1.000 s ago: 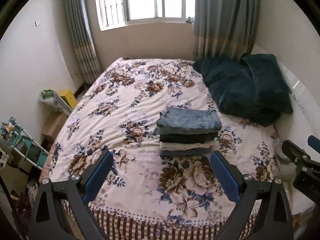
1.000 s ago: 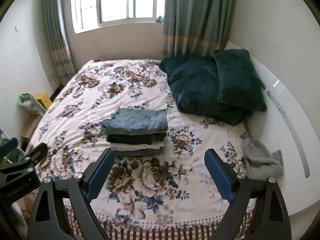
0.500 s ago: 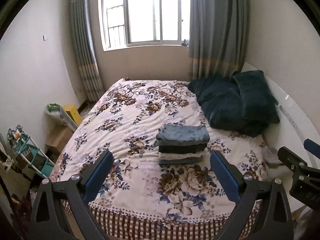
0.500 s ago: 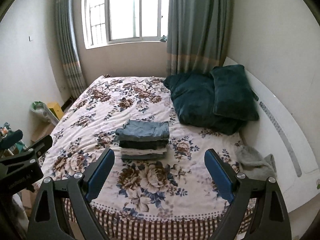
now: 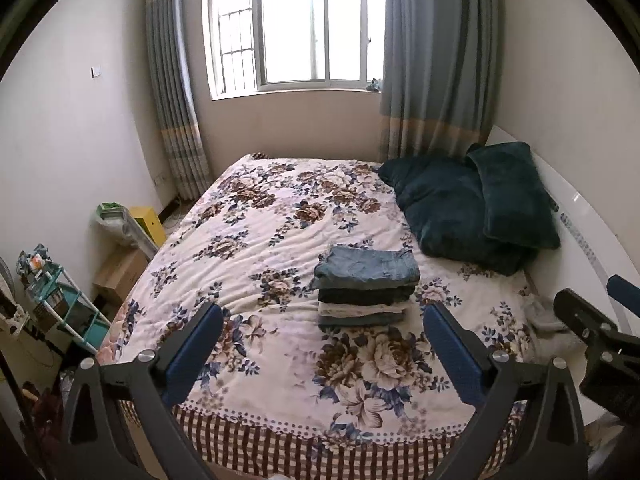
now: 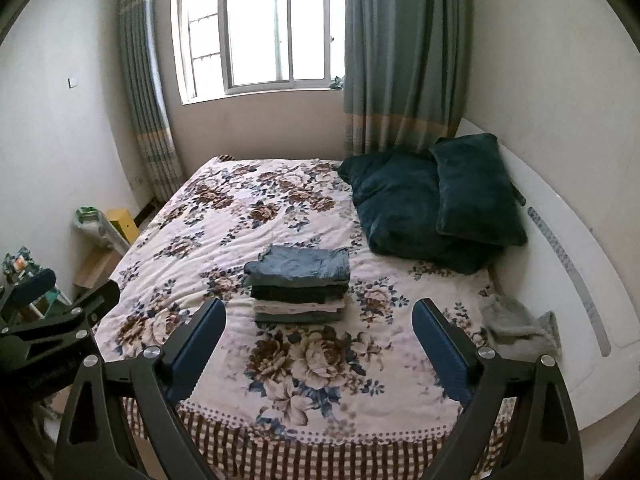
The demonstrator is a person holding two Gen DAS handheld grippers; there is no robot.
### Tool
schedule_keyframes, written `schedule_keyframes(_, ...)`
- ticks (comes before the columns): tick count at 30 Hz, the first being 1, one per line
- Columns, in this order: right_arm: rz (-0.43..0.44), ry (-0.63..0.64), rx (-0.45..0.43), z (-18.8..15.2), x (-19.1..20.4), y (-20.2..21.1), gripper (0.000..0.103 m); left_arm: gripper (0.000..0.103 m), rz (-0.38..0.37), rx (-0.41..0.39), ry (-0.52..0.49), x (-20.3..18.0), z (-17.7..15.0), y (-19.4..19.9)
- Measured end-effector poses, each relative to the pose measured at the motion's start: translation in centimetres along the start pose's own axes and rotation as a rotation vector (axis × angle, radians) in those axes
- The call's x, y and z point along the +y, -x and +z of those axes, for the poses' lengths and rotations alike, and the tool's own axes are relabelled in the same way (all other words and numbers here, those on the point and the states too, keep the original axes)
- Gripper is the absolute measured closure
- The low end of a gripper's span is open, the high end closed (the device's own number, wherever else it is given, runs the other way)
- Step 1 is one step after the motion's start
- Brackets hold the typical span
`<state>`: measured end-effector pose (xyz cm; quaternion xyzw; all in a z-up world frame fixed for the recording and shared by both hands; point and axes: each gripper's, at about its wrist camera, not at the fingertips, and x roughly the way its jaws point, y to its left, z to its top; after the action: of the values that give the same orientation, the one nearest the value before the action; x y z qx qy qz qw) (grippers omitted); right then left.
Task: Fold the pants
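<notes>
A stack of several folded pants (image 5: 366,286), blue jeans on top, sits on the floral bedspread (image 5: 280,220) near the bed's middle; it also shows in the right wrist view (image 6: 300,286). My left gripper (image 5: 322,316) is open and empty, held back above the bed's foot, well short of the stack. My right gripper (image 6: 318,312) is open and empty too, at a similar distance. Each gripper shows at the edge of the other's view: the right one (image 5: 600,340) and the left one (image 6: 52,320).
Two dark teal pillows (image 6: 436,204) lie at the right by the white headboard (image 6: 560,216). A grey cloth (image 6: 516,328) lies at the bed's right edge. A teal rack (image 5: 64,308), cardboard boxes (image 5: 120,272) and a yellow box (image 5: 150,222) stand left of the bed.
Both grippers have pulled back and up from the bed, so the stack looks smaller and farther and more window and wall shows. Both stayed open and empty.
</notes>
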<state>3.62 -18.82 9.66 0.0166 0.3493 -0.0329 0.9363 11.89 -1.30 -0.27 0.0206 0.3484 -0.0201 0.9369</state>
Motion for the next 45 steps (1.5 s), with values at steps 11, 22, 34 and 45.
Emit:
schedule_keyframes(11,-0.063,-0.004,-0.004,3.3,-1.5,-6.5,0.006,0.000,0.066,0.035,0.012,-0.3,1.8,-4.8)
schedule_keyframes(22,-0.077,-0.012,0.073,4.7,-2.5,-13.3,0.006,0.000,0.081,0.095,-0.016,-1.5,3.0,-9.0)
schedule_keyframes(34,-0.077,-0.009,0.080,4.6,-2.7,-14.6,0.005,0.000,0.101,0.129,-0.004,-1.7,3.3,-11.0)
schedule_keyframes(45,-0.077,-0.006,0.087,3.6,-2.1,-15.4,0.004,0.000,0.106,0.123,0.004,-1.9,3.8,-10.9)
